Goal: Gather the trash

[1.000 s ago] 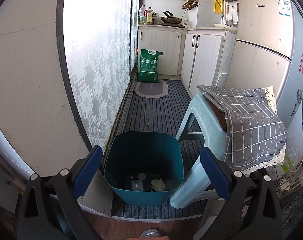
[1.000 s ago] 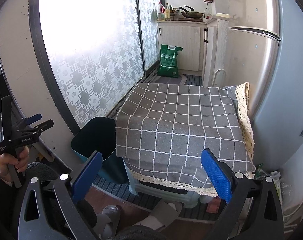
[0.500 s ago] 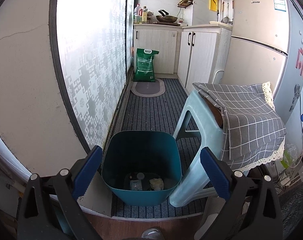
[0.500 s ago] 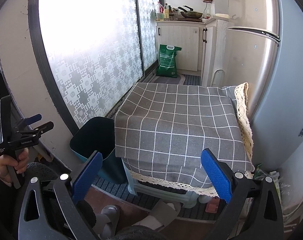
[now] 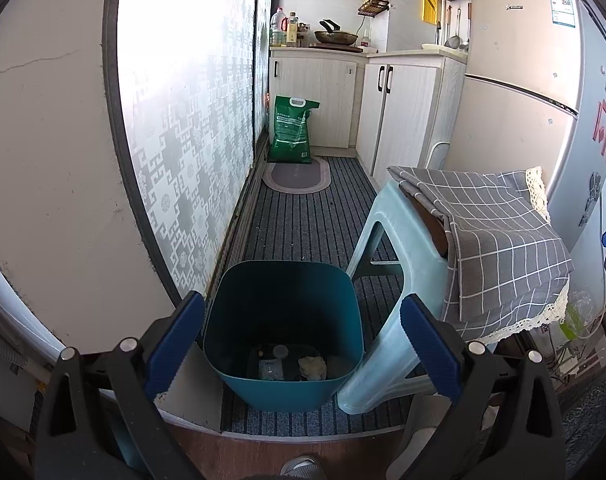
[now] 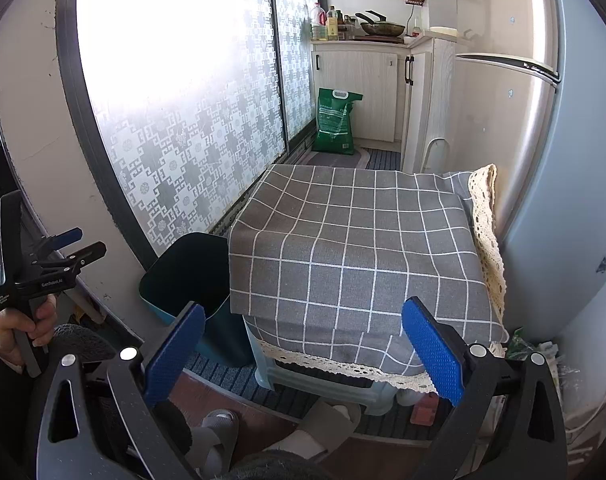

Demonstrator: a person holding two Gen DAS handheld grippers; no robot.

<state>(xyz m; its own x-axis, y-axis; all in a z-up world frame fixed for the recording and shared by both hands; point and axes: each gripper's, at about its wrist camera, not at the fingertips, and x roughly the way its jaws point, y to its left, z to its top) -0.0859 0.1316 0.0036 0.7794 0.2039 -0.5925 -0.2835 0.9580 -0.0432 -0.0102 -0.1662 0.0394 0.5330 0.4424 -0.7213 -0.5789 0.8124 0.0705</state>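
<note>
A teal trash bin (image 5: 283, 380) stands on the striped floor mat beside a pale plastic stool. Inside it lie a crumpled pale wad (image 5: 312, 367), a small clear packet (image 5: 270, 368) and a round cap (image 5: 279, 350). My left gripper (image 5: 301, 344) is open and empty, just above and in front of the bin's mouth. My right gripper (image 6: 303, 348) is open and empty, facing the grey checked cloth (image 6: 355, 248) on the stool. The bin (image 6: 183, 280) shows at the cloth's left in the right wrist view, where the left gripper (image 6: 59, 256) appears at far left.
The stool (image 5: 391, 280) crowds the bin's right side; a patterned glass door (image 5: 183, 140) runs along the left. A fridge (image 5: 543, 100) stands right. A green sack (image 5: 293, 130) and cabinets (image 5: 395, 112) are at the far end. Slippered feet (image 6: 215, 436) are below.
The left gripper view has drifted slightly, so the bin sits a little more to the left and lower. The right gripper has barely moved. Both stay open.
</note>
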